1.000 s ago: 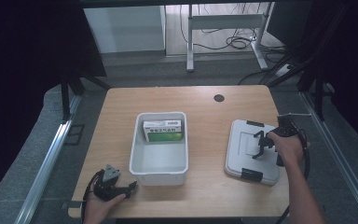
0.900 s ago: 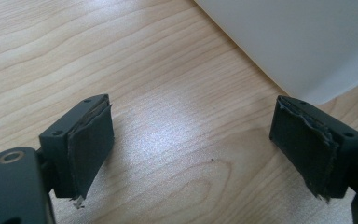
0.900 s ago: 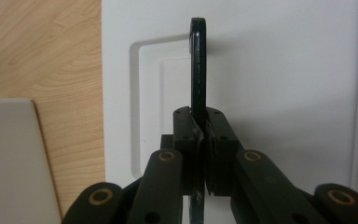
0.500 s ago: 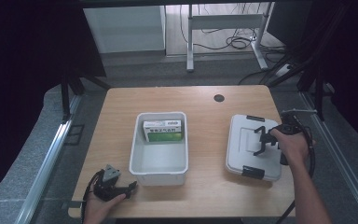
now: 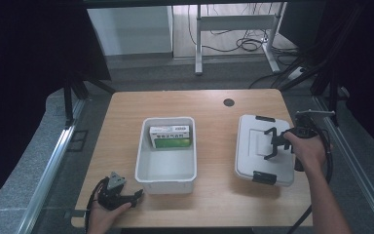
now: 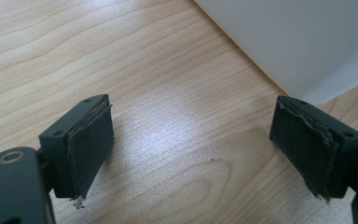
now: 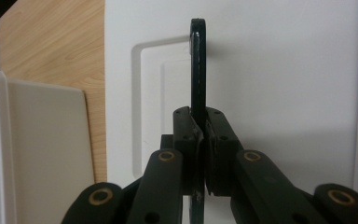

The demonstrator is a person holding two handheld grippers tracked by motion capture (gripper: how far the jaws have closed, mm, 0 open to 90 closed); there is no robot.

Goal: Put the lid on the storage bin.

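A white lid (image 5: 253, 156) with black clips lies on the right half of the wooden table (image 5: 214, 200). My right gripper (image 5: 275, 143) is shut on the lid's black handle (image 5: 269, 132). In the right gripper view the thin handle (image 7: 198, 60) stands on edge between the closed pads, with the lid (image 7: 284, 70) behind it. A white bin (image 5: 139, 165) sits mid-table with a green and white box (image 5: 170, 136) at its far end. My left gripper (image 5: 135, 195) rests open at the table's front left; its jaws (image 6: 193, 149) stand wide over bare wood, close to the bin's wall (image 6: 298, 42).
A dark round hole (image 5: 229, 102) marks the table's far edge. The bin's side (image 7: 42, 140) stands just left of the lid. Metal rails (image 5: 48, 170) run along both sides of the table, and a desk frame (image 5: 233, 24) with cables sits on the floor beyond.
My right gripper has risen a little with the handle in it, and the lid has shifted slightly with it. The left hand has stayed still.
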